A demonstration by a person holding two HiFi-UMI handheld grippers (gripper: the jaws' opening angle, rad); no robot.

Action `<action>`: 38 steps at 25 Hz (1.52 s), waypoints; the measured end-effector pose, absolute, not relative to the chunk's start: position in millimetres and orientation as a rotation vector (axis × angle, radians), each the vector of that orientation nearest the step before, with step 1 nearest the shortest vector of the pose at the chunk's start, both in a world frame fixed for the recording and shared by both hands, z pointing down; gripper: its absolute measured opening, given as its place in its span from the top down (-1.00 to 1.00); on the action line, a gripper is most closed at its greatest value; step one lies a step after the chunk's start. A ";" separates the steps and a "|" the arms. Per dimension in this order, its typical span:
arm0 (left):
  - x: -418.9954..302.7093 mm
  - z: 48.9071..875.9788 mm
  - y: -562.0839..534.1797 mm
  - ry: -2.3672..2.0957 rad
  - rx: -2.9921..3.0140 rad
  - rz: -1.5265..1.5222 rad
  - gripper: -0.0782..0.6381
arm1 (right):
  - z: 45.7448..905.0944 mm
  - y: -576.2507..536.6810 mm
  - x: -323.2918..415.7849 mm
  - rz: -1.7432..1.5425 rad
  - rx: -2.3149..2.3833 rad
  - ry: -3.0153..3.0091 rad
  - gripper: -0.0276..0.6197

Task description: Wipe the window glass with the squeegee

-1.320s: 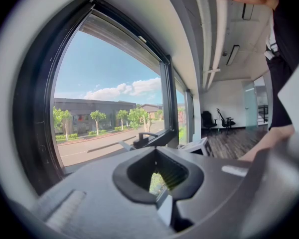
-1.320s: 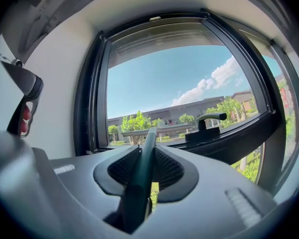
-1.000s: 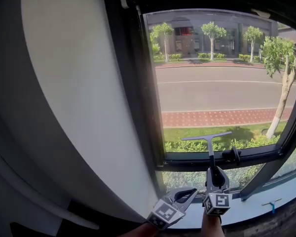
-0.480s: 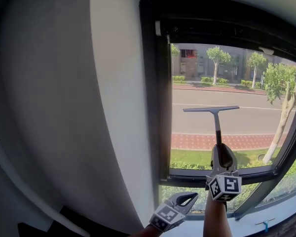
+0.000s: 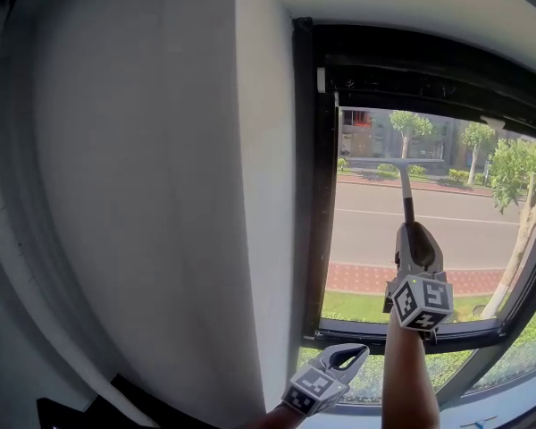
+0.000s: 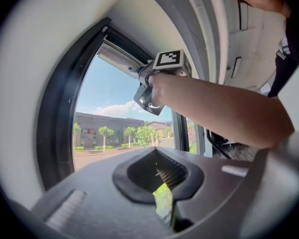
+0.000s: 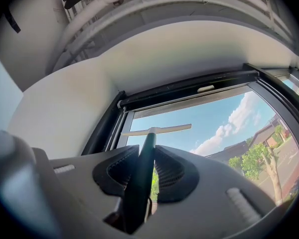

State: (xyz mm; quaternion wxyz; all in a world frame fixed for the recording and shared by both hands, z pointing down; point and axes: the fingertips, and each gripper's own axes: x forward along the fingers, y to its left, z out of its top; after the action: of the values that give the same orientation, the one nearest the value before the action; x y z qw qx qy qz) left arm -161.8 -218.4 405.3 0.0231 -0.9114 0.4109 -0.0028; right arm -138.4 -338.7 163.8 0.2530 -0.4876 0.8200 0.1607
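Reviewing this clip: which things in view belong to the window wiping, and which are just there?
In the job: squeegee, clamped in the right gripper; window glass.
Just there: left gripper, shut and empty, held low; dark window frame; white wall.

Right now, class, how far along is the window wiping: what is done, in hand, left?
Done: the right gripper is shut on the squeegee handle. In hand: its blade sits high, near the top frame of the window glass. Left: probably the strokes down the pane; no streaks show either way. The left gripper is shut and empty.
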 end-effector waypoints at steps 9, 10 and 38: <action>-179.8 391.3 -212.2 1.306 -2.764 0.012 0.78 | 101.3 -356.5 -145.2 0.426 -1.320 2.142 0.61; -180.8 391.9 -210.4 1.308 -2.764 0.012 0.78 | 95.1 -358.3 -148.4 0.432 -1.322 2.141 0.61; -201.2 394.9 -200.7 1.344 -2.744 -0.008 0.78 | 84.7 -378.7 -166.7 0.532 -1.395 2.120 0.60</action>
State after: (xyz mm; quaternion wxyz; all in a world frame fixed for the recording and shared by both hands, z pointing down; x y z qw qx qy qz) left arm -201.2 -200.7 394.9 0.0431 -0.8972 0.4395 -0.0027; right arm -166.7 -378.7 84.7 0.2708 -0.5179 0.7871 0.1973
